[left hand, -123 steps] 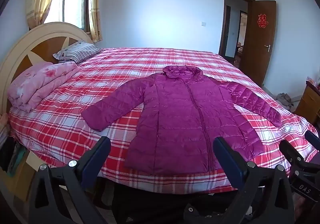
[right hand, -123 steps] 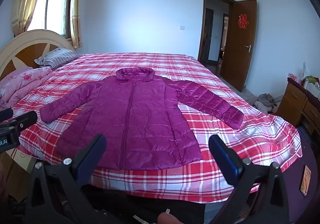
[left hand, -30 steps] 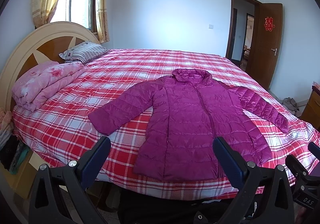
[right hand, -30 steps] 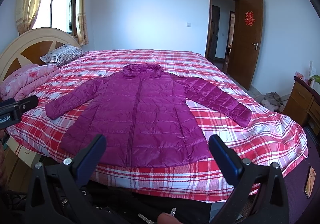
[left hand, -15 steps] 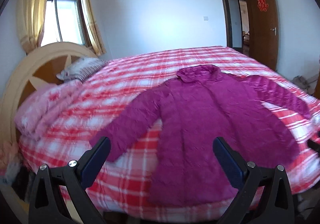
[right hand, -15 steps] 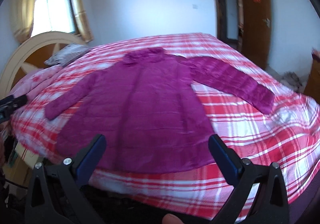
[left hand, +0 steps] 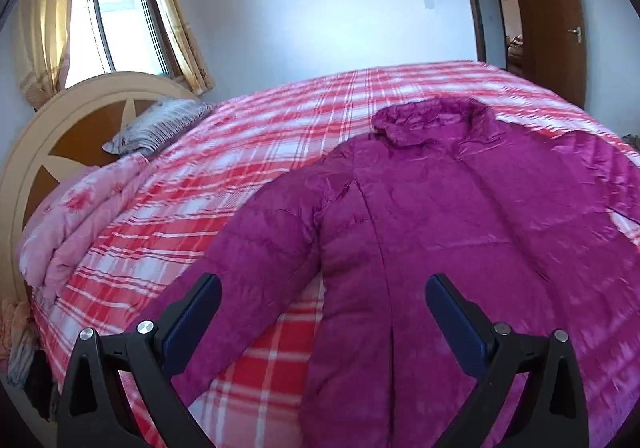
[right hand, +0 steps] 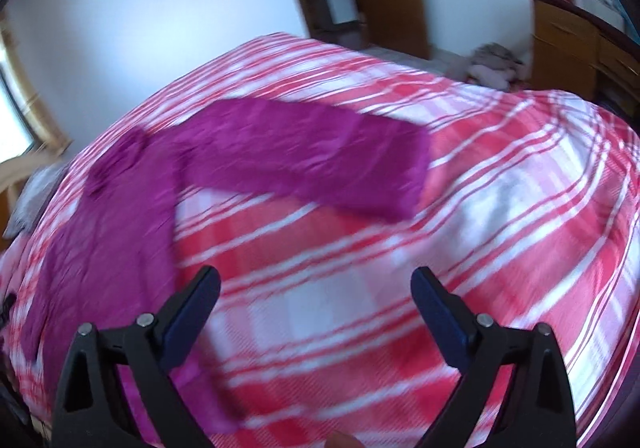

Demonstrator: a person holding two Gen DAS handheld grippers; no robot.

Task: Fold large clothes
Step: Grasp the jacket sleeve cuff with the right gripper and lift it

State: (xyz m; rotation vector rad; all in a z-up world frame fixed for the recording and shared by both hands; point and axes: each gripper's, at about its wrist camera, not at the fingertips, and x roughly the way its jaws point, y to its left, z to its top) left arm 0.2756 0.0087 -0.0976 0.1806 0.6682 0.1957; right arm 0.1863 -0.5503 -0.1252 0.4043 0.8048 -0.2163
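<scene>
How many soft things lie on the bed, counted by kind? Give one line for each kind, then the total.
Purple jacket: 1
Striped pillow: 1
Pink folded quilt: 1
Total: 3

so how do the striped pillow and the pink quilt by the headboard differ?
The striped pillow is grey and white with narrow stripes; the pink quilt is pale pink with a blotchy floral print. The pillow is a single flat cushion, the quilt a bulkier folded bundle. The pillow lies farther along the headboard, toward the window; the quilt sits nearer the camera, at the bed's edge. Both rest on the red plaid bedspread, apart from the purple jacket.
</scene>
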